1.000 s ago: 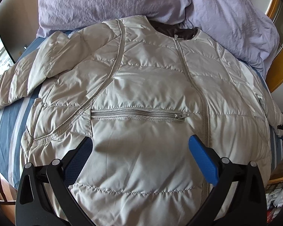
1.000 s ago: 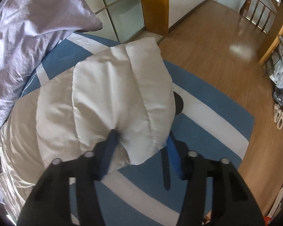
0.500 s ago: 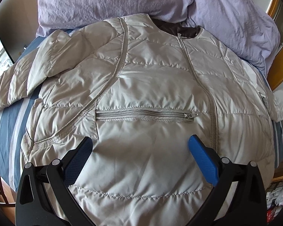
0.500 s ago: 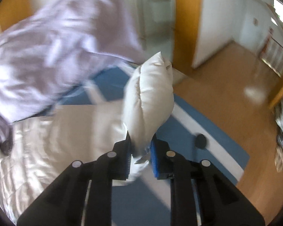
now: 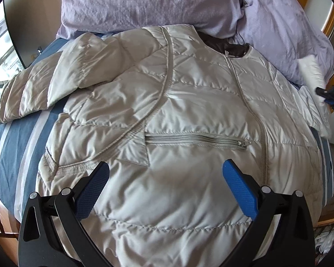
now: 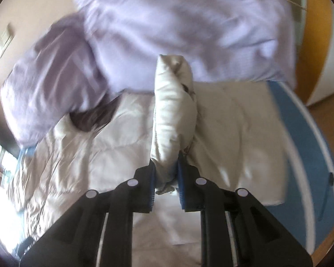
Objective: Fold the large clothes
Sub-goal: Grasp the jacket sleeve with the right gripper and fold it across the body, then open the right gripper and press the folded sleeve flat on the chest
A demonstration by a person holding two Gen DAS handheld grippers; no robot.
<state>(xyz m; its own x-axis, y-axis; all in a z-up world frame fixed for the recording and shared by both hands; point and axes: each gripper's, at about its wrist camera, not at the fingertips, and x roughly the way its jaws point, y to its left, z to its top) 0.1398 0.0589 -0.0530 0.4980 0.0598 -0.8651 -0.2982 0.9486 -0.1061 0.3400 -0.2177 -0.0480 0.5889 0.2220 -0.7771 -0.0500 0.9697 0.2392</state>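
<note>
Swung up off the striped bedspread point(image 5: 15, 155) since a second ago, the jacket's sleeve end point(image 6: 173, 115) now stands bunched above the jacket body, and the right-wrist view has turned from the wooden floor to the bedding. At far left the other sleeve point(image 5: 40, 93) lies spread on the blue stripes. The pale quilted jacket point(image 5: 189, 111) lies front-up across the bed, collar against the lilac duvet point(image 5: 144, 2). The left gripper point(image 5: 165, 166) hovers over the hem, jaws wide apart, holding nothing. The right gripper point(image 6: 165, 166) has just been closing and is clamped on the sleeve end, pads pressing the padding.
</note>
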